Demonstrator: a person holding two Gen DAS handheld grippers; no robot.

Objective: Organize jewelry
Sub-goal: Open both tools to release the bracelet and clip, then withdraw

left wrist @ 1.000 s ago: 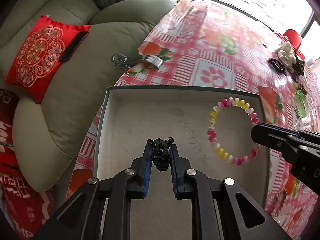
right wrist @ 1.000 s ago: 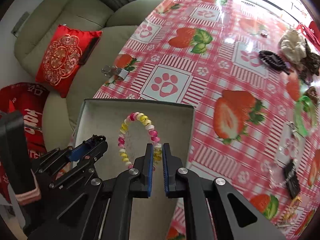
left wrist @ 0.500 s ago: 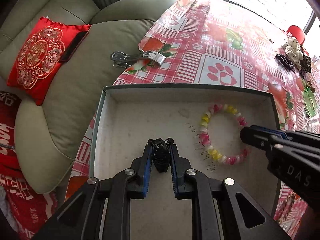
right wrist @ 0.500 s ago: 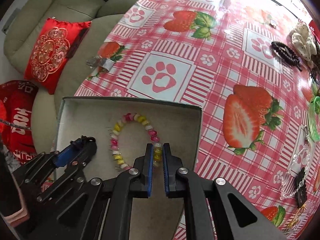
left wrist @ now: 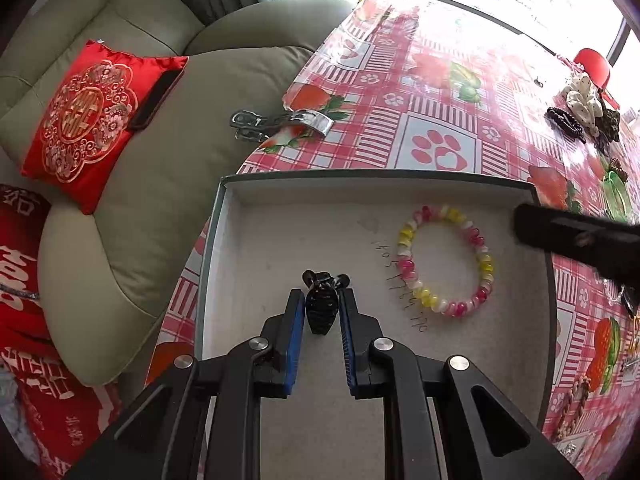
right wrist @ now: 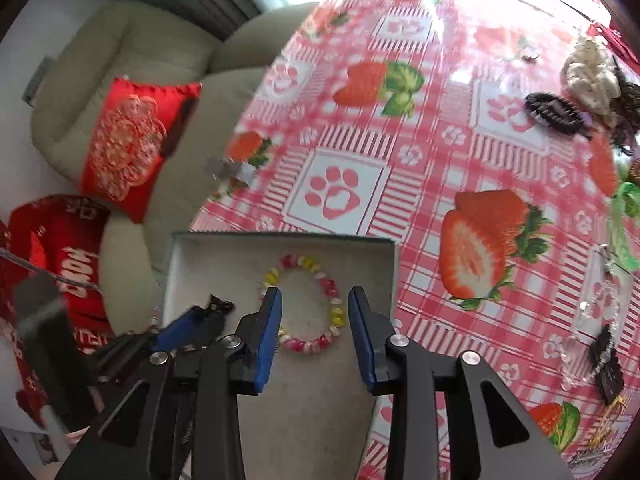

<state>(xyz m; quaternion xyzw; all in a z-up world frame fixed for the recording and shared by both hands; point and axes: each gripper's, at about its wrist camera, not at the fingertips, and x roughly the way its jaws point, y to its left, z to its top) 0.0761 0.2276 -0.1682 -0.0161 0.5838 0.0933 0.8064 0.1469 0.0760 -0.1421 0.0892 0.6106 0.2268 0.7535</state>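
A shallow grey box [left wrist: 376, 178] [right wrist: 280, 238] sits at the table's near-left edge. A pink, yellow and white bead bracelet [left wrist: 444, 260] [right wrist: 308, 308] lies flat inside it. My left gripper [left wrist: 320, 312] is low over the box floor, with a small black hair claw [left wrist: 320, 304] between its blue pads; the pads stand slightly apart from the claw. My right gripper [right wrist: 314, 328] is open and empty above the bracelet. Its finger shows in the left wrist view [left wrist: 576, 240].
The strawberry tablecloth [right wrist: 440, 140] holds a black hair claw [right wrist: 556, 114], a cream scrunchie [right wrist: 592, 74], a green bangle [right wrist: 624, 216] and clear and dark pieces [right wrist: 600, 336] at the right. A metal clip [left wrist: 280, 122] grips the cloth edge. A sofa with a red cushion [left wrist: 92, 120] stands left.
My right gripper has opened from shut, with the bracelet lying free in the box. My left gripper's pads have spread a little around the black claw.
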